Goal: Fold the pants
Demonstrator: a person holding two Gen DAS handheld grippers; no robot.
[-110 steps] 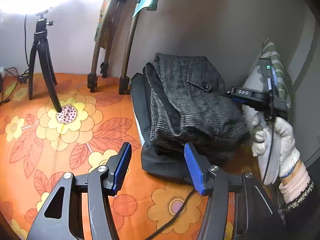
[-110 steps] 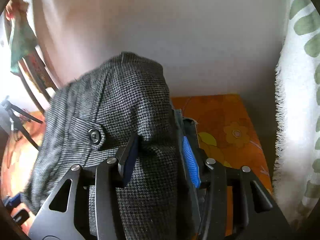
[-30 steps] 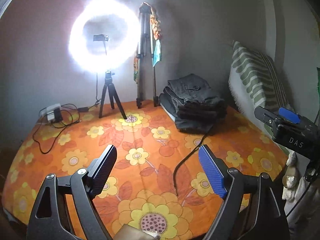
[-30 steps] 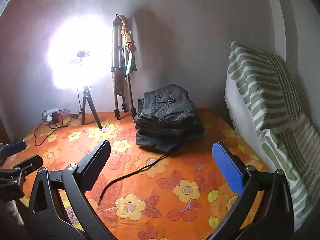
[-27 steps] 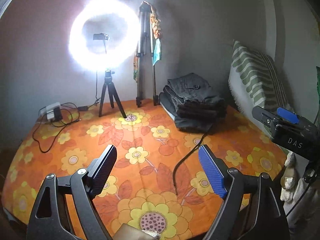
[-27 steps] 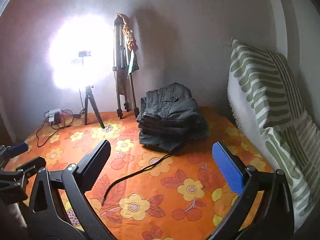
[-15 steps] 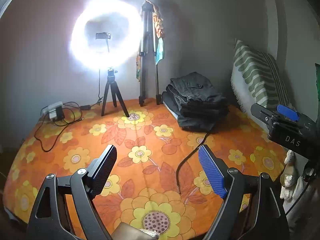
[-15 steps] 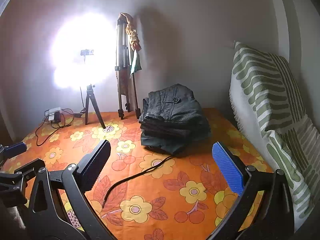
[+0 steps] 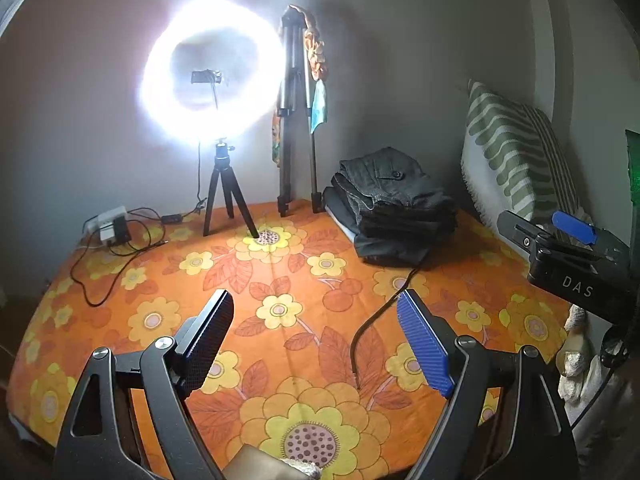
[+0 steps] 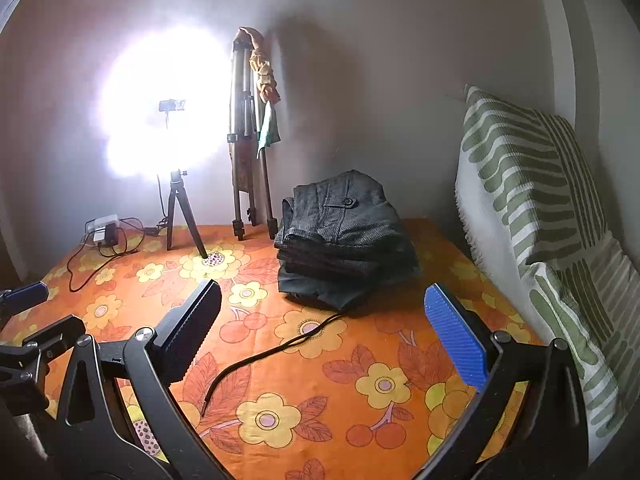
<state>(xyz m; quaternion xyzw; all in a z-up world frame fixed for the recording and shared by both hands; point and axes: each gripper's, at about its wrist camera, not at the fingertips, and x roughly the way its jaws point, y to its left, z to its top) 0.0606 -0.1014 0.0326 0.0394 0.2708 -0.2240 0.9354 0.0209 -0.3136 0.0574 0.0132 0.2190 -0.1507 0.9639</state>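
Two grippers, both yours, both empty: left gripper [image 9: 316,344] spread wide above orange floral cover [image 9: 280,320], right gripper [image 10: 324,332] spread wide too, nothing between pads. Folded pants [image 10: 344,240] sit as stack at far side of cover, near wall, button pocket on top (dark grey, checked weave), well apart from both grippers. Black cable [image 10: 272,352] runs from under stack toward you. Ring light [image 9: 212,84] on small tripod stands left of stack; striped pillow [image 10: 536,208] leans at right.
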